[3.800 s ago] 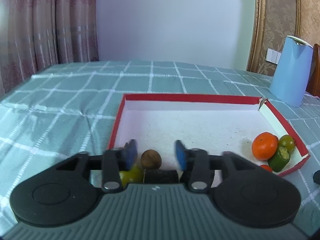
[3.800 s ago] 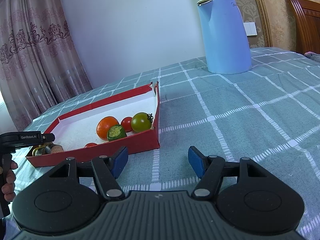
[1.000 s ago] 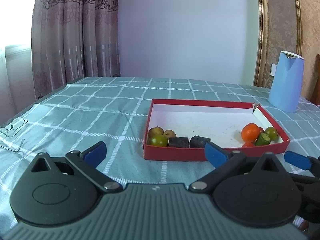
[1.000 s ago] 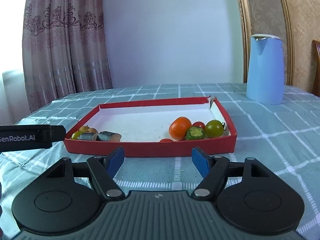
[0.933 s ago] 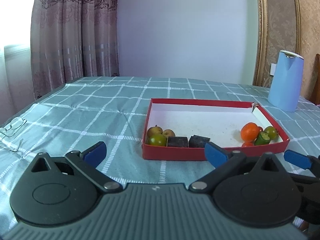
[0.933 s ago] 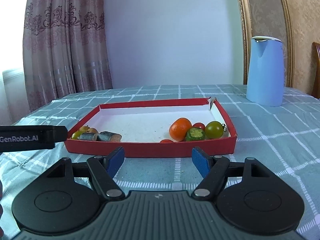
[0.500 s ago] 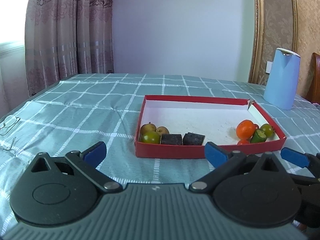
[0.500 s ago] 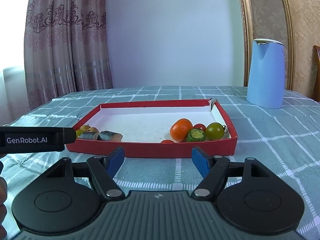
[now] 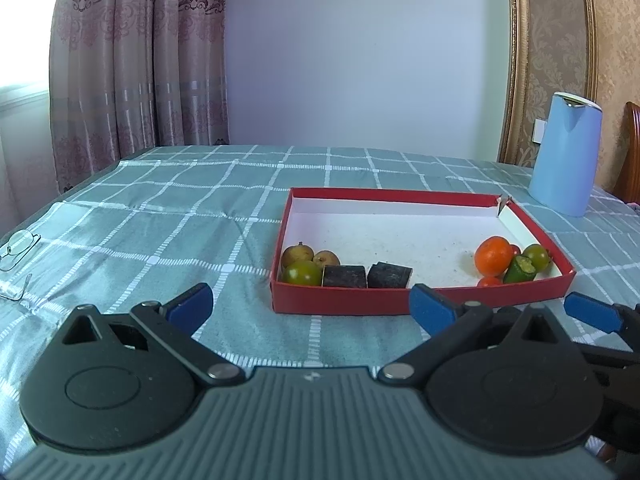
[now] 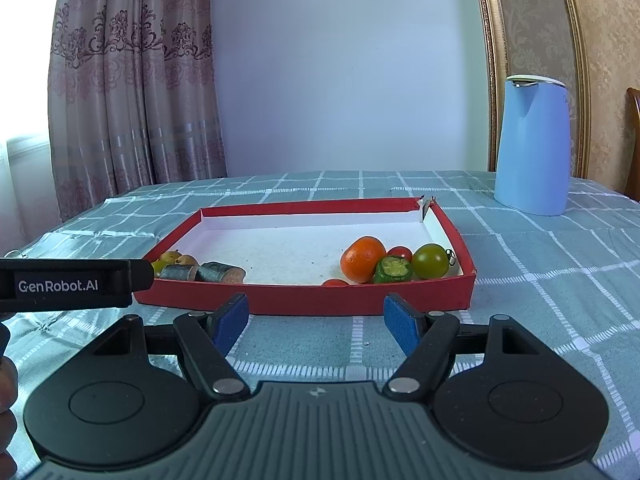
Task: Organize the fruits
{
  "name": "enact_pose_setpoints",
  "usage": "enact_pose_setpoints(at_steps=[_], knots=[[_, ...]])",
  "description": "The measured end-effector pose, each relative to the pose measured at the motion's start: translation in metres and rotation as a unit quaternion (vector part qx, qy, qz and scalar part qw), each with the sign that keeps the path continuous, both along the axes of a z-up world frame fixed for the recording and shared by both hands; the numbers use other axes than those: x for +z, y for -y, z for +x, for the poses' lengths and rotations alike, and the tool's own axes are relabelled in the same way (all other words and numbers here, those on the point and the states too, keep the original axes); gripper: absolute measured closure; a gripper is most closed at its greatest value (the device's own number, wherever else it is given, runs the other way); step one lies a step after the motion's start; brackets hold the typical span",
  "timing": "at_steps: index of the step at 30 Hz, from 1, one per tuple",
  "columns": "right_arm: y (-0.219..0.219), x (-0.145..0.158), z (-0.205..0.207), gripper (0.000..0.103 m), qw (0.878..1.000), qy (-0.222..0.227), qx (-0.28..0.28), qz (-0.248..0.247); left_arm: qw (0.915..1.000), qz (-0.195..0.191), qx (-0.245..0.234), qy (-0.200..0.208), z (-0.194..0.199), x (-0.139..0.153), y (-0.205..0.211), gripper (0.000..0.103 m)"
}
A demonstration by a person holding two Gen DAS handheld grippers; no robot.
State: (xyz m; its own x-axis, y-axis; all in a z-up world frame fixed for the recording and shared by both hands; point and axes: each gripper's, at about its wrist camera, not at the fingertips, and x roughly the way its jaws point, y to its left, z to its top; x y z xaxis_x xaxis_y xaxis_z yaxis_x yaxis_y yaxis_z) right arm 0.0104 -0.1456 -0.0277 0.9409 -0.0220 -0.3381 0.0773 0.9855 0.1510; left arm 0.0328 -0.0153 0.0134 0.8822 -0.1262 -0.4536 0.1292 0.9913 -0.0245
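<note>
A red tray (image 9: 340,303) (image 10: 304,303) lies on the checked tablecloth. In its near left corner sit two brownish fruits (image 9: 297,253), a green fruit (image 9: 302,273) and two dark chunks (image 9: 345,276) (image 10: 220,272). At the right end lie an orange (image 9: 493,261) (image 10: 363,259), red tomatoes (image 10: 399,253), a cut green piece (image 10: 393,271) and a green tomato (image 10: 430,261). My left gripper (image 9: 310,308) hangs wide open in front of the tray, nothing between its fingers. My right gripper (image 10: 316,318) is open too, empty, before the tray's front wall.
A light blue kettle (image 9: 565,160) (image 10: 532,148) stands at the back right. Spectacles (image 9: 18,252) lie at the table's left edge. The left gripper's black body (image 10: 68,284) reaches into the right wrist view. Curtains hang behind on the left.
Over the last second the left wrist view has turned slightly left, so the tray sits a little further left in it. Both grippers stay open and empty.
</note>
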Motion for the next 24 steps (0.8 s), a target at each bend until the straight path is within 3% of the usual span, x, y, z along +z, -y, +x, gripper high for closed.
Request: enact_pose_setpoints(at_steps=[24], knots=[[0.0019,-0.0021,0.0021,0.029,1.0,-0.006,0.006,0.011,0.9999,0.01,0.001,0.013,0.0011,-0.0048,0.0086,0.0]])
